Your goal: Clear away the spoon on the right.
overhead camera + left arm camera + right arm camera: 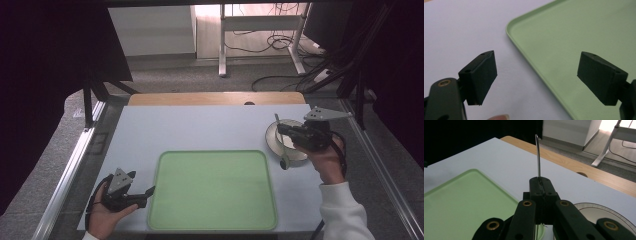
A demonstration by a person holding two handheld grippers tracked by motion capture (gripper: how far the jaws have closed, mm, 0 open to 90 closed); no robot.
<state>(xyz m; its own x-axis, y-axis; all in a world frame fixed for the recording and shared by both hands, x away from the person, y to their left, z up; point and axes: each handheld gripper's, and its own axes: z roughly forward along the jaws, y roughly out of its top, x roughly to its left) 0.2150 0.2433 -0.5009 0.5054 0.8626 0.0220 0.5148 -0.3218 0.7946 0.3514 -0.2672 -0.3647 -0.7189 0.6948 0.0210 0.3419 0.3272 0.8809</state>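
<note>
High view: right gripper pinches a spoon over the plate; left gripper sits spread by the tray. Probably the tray's next.

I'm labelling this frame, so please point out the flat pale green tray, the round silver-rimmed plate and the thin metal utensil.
Flat pale green tray (212, 190): high view, bare middle of its floor.
Round silver-rimmed plate (270, 136): high view, left rim.
Thin metal utensil (538, 160): right gripper view, handle above the shut jaws.

Lab: black curtains; floor cables
</note>
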